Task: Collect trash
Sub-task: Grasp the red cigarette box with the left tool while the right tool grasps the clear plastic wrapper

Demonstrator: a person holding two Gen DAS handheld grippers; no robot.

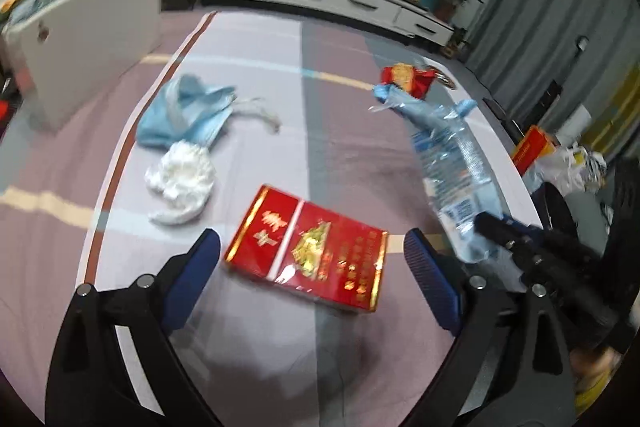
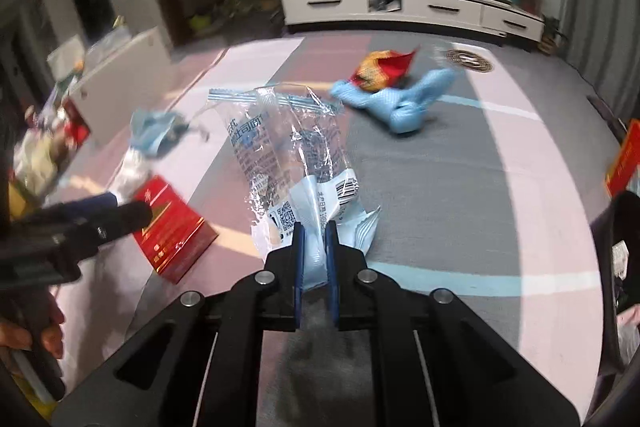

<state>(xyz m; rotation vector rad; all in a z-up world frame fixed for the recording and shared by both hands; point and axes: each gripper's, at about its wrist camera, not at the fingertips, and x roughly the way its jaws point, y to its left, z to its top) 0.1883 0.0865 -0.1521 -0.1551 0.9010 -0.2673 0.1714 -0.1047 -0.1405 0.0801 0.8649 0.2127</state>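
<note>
The red cigarette pack (image 1: 308,251) lies flat on the bed (image 1: 280,87) squarely between the spread pads of the left gripper (image 1: 312,267), long axis slanting across them, while the right gripper (image 2: 314,243), just beside that pack, pinches the clear plastic wrapper (image 2: 288,155).

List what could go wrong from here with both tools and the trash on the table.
1. The right tool pinches only the bottom edge of the clear plastic wrapper; the slick film could slip out when lifted.
2. The left tool is open around the flat red box; closing may push it along instead of gripping it.
3. The two tools are close together and could collide.
</note>
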